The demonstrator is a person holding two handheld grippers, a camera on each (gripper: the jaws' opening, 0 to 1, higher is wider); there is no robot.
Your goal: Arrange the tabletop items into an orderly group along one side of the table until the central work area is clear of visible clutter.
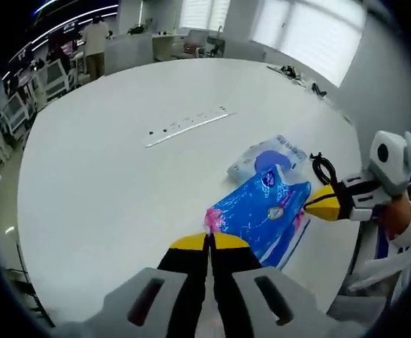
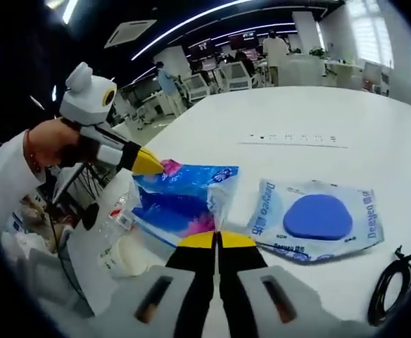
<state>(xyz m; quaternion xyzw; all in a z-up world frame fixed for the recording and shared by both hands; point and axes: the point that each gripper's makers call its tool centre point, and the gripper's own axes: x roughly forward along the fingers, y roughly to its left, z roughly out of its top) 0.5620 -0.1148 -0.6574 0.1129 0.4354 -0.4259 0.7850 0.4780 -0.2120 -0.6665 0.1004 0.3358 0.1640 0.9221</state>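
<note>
Left gripper view: the left gripper (image 1: 209, 241), jaws pressed together, pinches the pink corner of the blue bag (image 1: 262, 215) on the white table (image 1: 107, 183); a pale tissue pack (image 1: 265, 158) lies just beyond.

Right gripper view: the right gripper (image 2: 218, 239), jaws closed, seemingly nips the bag's opposite edge; a black cable (image 2: 388, 289) lies nearby.

Colours as I log them from my station:
- Table (image 1: 107, 176): plain white.
- Blue bag (image 1: 265, 211): bright blue plastic, pink at the corners, small white and multicoloured print.
- Wipes pack (image 2: 318, 220): pale blue-white film with a solid blue oval and blue lettering.
- Cable (image 2: 388, 289): black.
- Power strip (image 1: 188, 127): white with dark sockets.
- Left gripper (image 1: 209, 243): yellow tips on black fingers, grey body.
- Right gripper (image 2: 218, 241): likewise yellow tips, black fingers, grey body.
</note>
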